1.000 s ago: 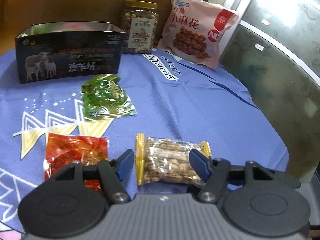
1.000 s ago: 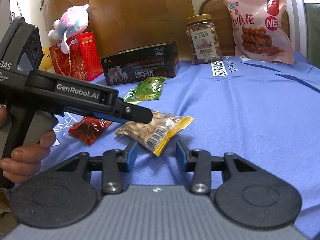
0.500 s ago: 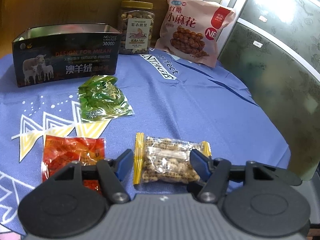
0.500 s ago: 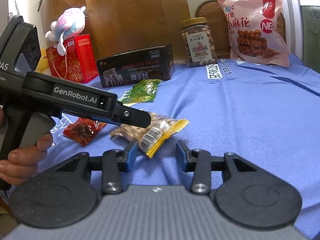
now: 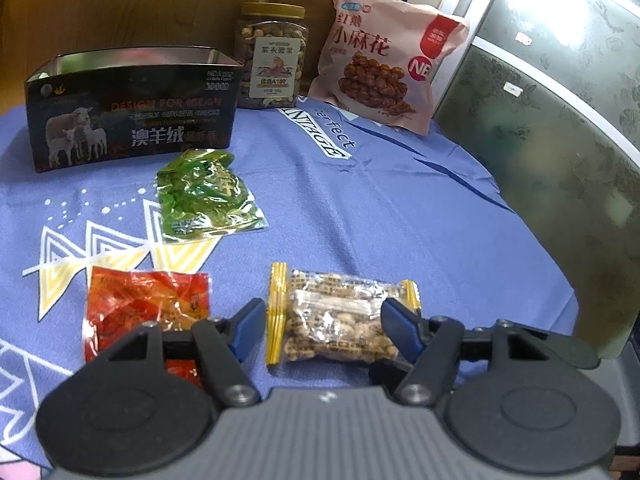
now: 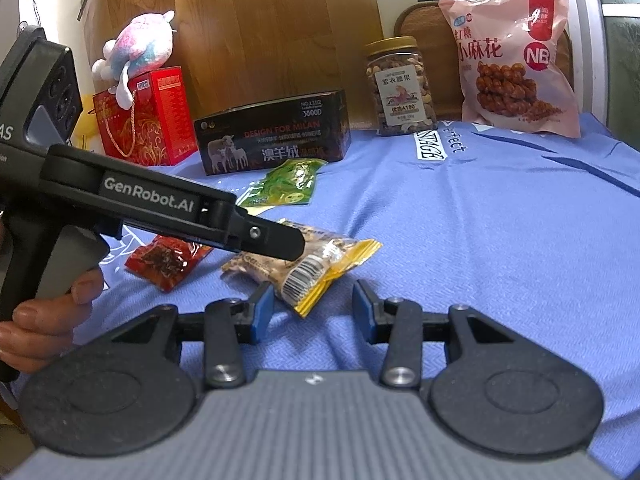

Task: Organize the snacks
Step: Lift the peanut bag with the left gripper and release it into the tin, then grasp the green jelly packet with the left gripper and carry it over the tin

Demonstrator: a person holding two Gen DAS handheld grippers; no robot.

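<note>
Straddling the peanut packet (image 5: 340, 320), the left gripper (image 5: 322, 328) stood spread, pads not touching | packet lay on the blue cloth (image 5: 380, 208), tin box (image 5: 132, 120) beyond | right gripper (image 6: 314, 306) open, empty | best closed squarely mid-packet.

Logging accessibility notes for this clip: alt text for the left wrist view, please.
Left tongs, open, straddle a yellow-ended peanut packet on a blue cloth. A red snack packet and green snack packet lie left; behind stand an open black box, nut jar and pink bag.
</note>
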